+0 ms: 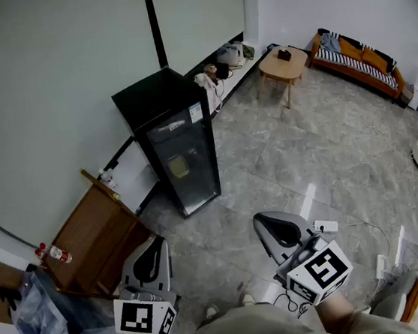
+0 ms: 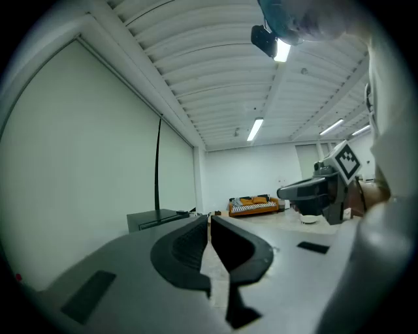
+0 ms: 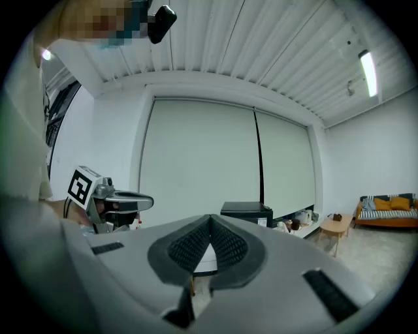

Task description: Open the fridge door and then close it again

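Jaws were together on both grippers, with nothing between either pair. On the left gripper (image 2: 209,220) the tips met, with only a thin seam below them. On the right gripper (image 3: 209,219) the ribbed pads (image 3: 226,246) were closed tip to tip.

Head view: we held the left gripper (image 1: 158,242) and right gripper (image 1: 261,219) low in front of us, side by side and apart from each other. Both pointed roughly level toward the fridge (image 1: 176,147). Neither touched it, and bare floor (image 1: 269,162) lay between.

The fridge was black and upright, with its back to the pale wall (image 1: 48,84). Its glass door (image 1: 187,161) was shut and faced into the room. A label (image 1: 195,113) sat at the door's top corner. Something yellowish showed behind the glass, and we could not tell what it was.

A wooden cabinet (image 1: 96,233) stood just left of the fridge, with a bottle (image 1: 56,254) near its left corner. The sofa (image 1: 354,57) sat far right, well apart from the fridge.

Each gripper view caught the other gripper off to one side. Both also showed the fridge's black top beyond the jaws, ahead and out of reach.
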`<move>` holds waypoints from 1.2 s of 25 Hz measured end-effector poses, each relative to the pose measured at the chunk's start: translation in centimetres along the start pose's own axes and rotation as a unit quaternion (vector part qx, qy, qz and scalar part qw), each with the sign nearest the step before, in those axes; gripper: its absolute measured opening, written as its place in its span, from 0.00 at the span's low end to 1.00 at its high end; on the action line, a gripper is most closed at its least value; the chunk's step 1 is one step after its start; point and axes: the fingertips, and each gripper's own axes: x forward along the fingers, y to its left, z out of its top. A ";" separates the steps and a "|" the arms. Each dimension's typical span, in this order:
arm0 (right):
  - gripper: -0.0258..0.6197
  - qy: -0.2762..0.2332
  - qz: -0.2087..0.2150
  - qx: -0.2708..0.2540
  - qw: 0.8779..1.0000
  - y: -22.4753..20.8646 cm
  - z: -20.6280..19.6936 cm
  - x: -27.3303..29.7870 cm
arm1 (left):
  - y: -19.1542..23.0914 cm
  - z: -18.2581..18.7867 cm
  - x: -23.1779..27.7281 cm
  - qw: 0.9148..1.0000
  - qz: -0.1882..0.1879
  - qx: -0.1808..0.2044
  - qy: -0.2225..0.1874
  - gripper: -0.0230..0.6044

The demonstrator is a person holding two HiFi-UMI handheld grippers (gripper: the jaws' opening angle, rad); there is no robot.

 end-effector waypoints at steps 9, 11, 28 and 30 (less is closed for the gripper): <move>0.04 0.010 0.003 0.009 1.000 -2.8 -1.6 -0.8 | -1.8 -0.6 1.8 1.000 0.008 0.002 0.008 0.07; 0.03 0.009 0.005 0.009 1.000 -3.5 -1.6 -0.9 | -2.2 -0.7 2.1 1.000 0.011 0.002 0.011 0.07; 0.04 0.021 0.015 0.028 0.999 -7.3 -4.4 -2.3 | -3.6 -1.4 4.6 0.999 0.040 0.016 0.030 0.07; 0.04 0.020 0.014 0.029 0.999 -7.7 -4.3 -2.0 | -3.6 -1.2 5.1 0.999 0.038 0.017 0.029 0.07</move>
